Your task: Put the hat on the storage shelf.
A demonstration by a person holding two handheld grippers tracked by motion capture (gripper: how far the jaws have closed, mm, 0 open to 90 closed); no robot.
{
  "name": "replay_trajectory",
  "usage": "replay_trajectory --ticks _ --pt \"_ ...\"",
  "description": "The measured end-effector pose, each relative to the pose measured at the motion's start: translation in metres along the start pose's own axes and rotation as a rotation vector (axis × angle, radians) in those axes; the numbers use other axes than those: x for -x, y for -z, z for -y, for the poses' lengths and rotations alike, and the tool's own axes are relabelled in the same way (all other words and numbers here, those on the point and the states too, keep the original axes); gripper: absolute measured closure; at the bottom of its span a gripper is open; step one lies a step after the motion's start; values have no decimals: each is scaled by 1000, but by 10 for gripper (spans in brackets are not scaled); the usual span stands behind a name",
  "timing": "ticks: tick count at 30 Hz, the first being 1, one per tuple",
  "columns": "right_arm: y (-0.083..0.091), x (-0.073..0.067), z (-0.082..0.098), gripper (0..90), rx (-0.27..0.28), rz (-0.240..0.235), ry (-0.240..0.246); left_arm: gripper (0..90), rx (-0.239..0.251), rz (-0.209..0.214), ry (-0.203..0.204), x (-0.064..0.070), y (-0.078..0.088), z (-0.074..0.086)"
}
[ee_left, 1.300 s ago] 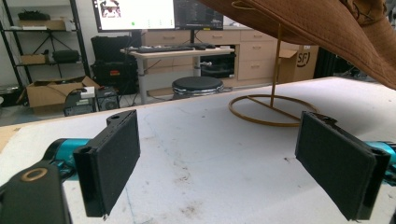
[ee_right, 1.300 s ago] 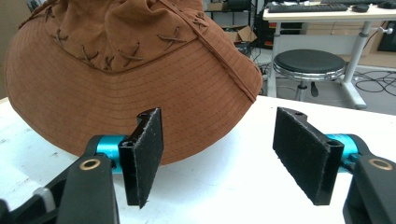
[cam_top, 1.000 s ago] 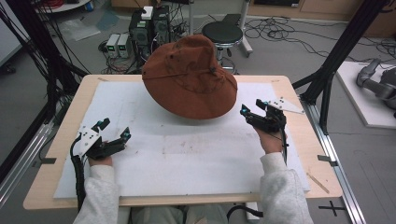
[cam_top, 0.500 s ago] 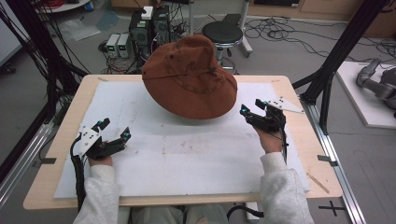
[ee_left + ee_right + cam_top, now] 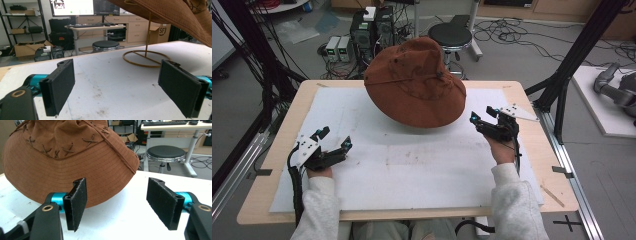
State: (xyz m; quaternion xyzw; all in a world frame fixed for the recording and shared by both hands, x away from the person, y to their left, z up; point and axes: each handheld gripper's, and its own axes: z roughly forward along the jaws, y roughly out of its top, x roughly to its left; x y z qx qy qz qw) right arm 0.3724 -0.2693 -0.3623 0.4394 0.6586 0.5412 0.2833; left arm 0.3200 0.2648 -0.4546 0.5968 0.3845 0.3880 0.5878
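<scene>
A brown wide-brimmed hat (image 5: 417, 82) sits tilted on a thin gold wire stand (image 5: 146, 57) at the back middle of the white mat; the stand's round base rests on the mat under the brim. My left gripper (image 5: 333, 140) rests low at the front left of the mat, open, nothing between its pads (image 5: 61, 85). My right gripper (image 5: 482, 116) stands open just right of the hat's brim (image 5: 75, 177), pointing at it, apart from it. Its pads (image 5: 162, 201) hold nothing.
The white mat (image 5: 412, 165) covers most of the wooden table (image 5: 277, 145). A round black stool (image 5: 452, 35) and computer boxes stand behind the table. Black frame posts flank the table on both sides. A small wooden stick (image 5: 553, 195) lies at the front right.
</scene>
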Motion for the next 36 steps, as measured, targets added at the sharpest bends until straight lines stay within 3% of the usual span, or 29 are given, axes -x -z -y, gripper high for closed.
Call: replay_trajectory --ticks 22,27,32,36 --pt "-2 -1 1 324 -19 -4 6 143 0 0 2 -1 0 0" --pt "6 -1 -1 310 -7 -3 0 143 -4 -1 9 -1 0 0" --pt "13 3 -3 194 17 13 -51 143 -3 0 6 -1 0 0" --pt "17 2 -4 153 42 -3 -54 143 -3 0 4 -1 0 0"
